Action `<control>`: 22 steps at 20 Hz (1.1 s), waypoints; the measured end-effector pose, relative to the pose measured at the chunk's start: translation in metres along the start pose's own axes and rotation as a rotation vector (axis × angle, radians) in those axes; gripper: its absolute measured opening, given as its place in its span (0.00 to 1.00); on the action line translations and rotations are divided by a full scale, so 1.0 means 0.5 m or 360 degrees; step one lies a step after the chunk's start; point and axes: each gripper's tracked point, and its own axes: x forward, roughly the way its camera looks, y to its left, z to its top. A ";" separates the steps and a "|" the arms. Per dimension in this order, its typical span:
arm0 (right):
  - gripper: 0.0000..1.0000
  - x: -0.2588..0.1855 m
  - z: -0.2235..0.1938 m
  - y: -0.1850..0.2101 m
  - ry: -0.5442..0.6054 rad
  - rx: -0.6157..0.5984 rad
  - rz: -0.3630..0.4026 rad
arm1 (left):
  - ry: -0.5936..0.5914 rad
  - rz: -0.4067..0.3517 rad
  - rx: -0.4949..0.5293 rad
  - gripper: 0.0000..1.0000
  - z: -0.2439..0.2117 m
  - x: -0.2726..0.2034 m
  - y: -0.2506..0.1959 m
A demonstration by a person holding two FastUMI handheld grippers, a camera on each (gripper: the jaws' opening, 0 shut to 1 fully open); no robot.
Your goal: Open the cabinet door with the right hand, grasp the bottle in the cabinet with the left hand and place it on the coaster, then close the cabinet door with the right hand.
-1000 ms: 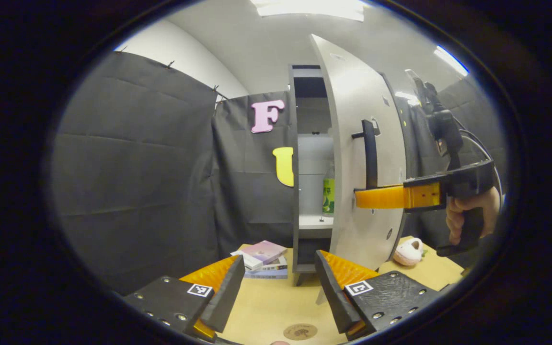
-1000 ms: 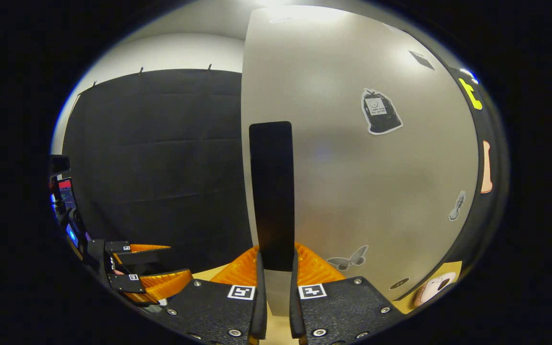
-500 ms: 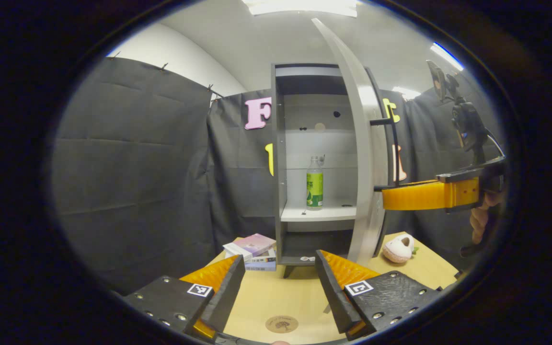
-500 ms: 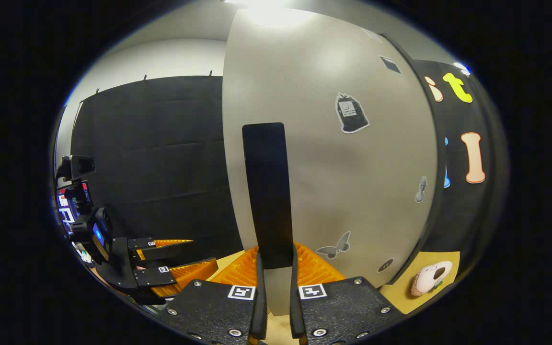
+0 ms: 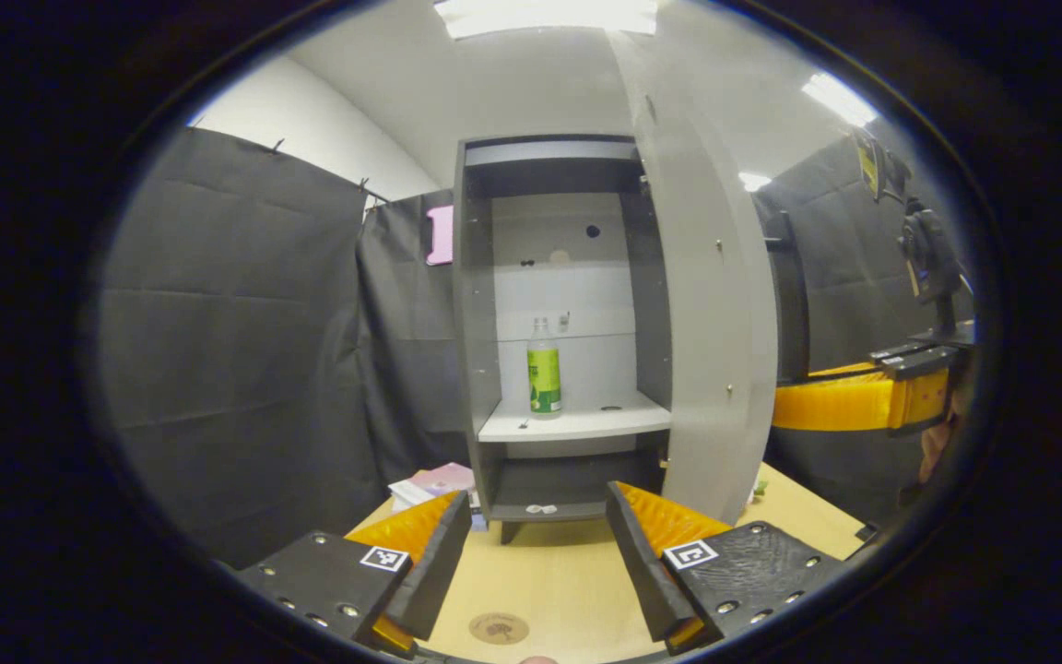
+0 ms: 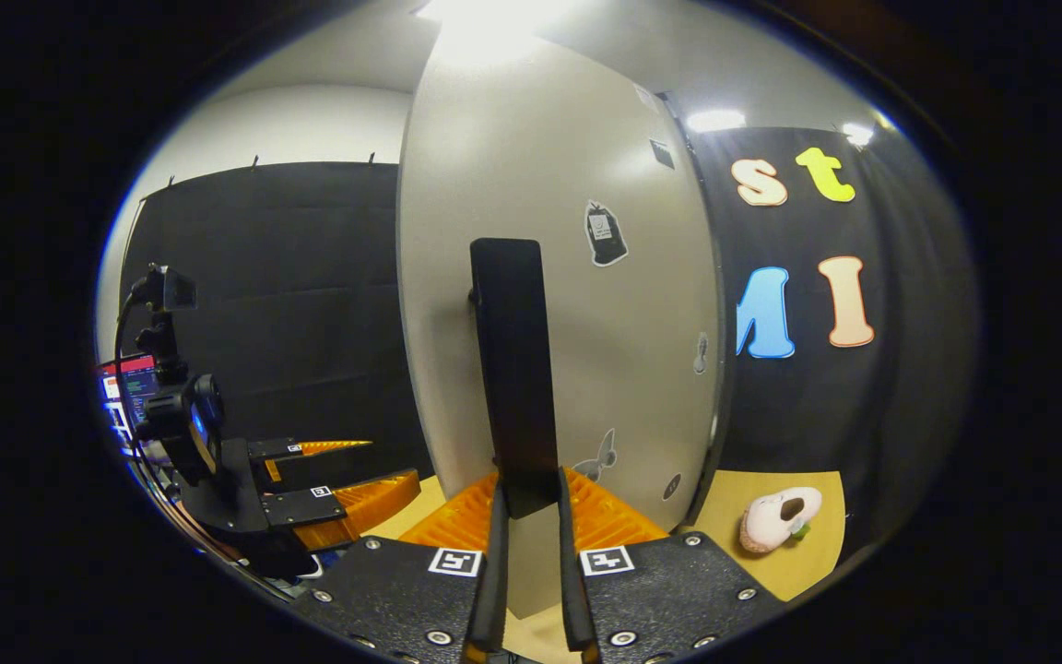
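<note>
With door (image 5: 706,304) swung wide: bottle reach pending.
Left gripper view: left gripper (image 5: 536,553) spread, empty; bottle (image 5: 544,378) upright on cabinet shelf (image 5: 586,422), straight ahead beyond fingers; coaster (image 5: 499,629) below. Right gripper view: right gripper (image 6: 526,544) clamped on handle (image 6: 513,369).

Black cloth walls (image 5: 245,350) closed the booth on every side, and above them a white wall (image 5: 310,120) and a pale ceiling (image 5: 513,83) were visible. Bright ceiling lights (image 5: 545,14) shone from above — one more light panel (image 5: 831,97) was at the right. Below stood a light wooden table (image 5: 549,576), with some books (image 5: 434,484) lying on it near the cloth and a small plush toy (image 6: 778,518) farther off.
</note>
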 end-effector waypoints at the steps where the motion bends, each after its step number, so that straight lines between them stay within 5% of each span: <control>1: 0.24 -0.006 0.000 -0.003 -0.0004 -0.0016 -0.0025 | -0.0001 -0.0010 0.0002 0.89 0.004 -0.005 -0.016; 7: 0.26 -0.011 -0.017 -0.018 -0.0017 0.0074 -0.0143 | 0.0007 -0.0043 0.0048 0.89 0.015 -0.029 -0.085; 14: 0.26 -0.055 -0.020 -0.066 -0.0127 0.0157 -0.0416 | 0.0014 -0.0111 0.0122 0.84 0.033 -0.007 -0.147; 19: 0.16 -0.074 -0.042 -0.010 -0.0137 0.0232 -0.0359 | -0.0050 -0.0135 0.0142 0.89 0.064 0.029 -0.170; 20: 0.28 -0.086 -0.045 -0.011 -0.0141 0.0191 -0.0390 | -0.0054 -0.0145 0.0130 0.84 0.063 0.041 -0.170; 22: 0.32 -0.113 -0.050 -0.014 -0.0158 0.0126 -0.0477 | -0.0049 -0.0150 0.0093 0.80 0.057 0.075 -0.159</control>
